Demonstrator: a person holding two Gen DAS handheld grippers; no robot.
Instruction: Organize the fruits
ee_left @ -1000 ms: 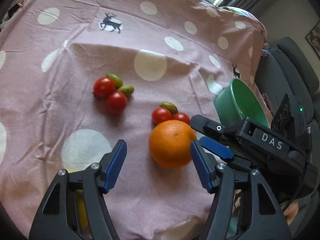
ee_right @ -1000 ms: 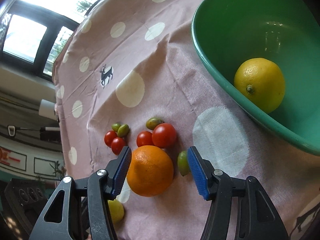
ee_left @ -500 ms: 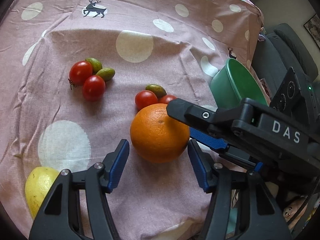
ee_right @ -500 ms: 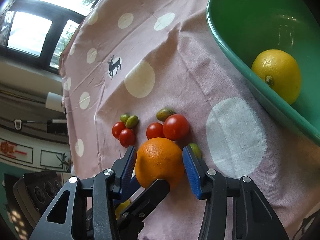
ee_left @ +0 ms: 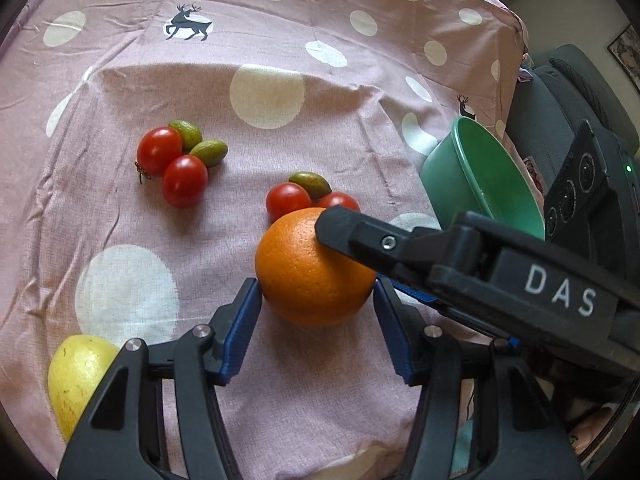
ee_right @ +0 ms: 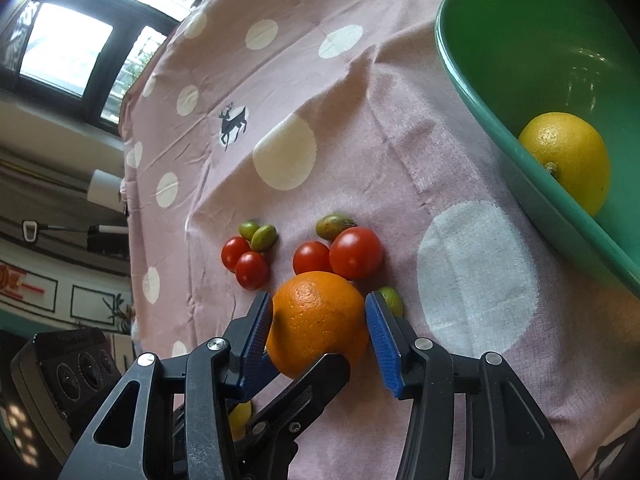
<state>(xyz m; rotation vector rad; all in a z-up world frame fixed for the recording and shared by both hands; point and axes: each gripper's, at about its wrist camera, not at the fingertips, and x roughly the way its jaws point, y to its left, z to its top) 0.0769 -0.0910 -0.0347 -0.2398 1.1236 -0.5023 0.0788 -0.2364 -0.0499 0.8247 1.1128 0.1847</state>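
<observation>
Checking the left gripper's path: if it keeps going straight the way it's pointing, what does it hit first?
The orange, already between the left gripper's blue pads; the right gripper holds it too.

A pink cotton cloth (ee_left: 280, 40) with large cream polka dots and small black deer prints covers the whole surface, creased in long folds. Beyond its far edge, a dark-framed window (ee_right: 68, 52) lets in bright daylight, with green foliage showing outside. A grey upholstered chair (ee_left: 576, 92) stands just beside the cloth's right edge, and a framed picture (ee_left: 626, 54) hangs on the pale wall behind it.
</observation>
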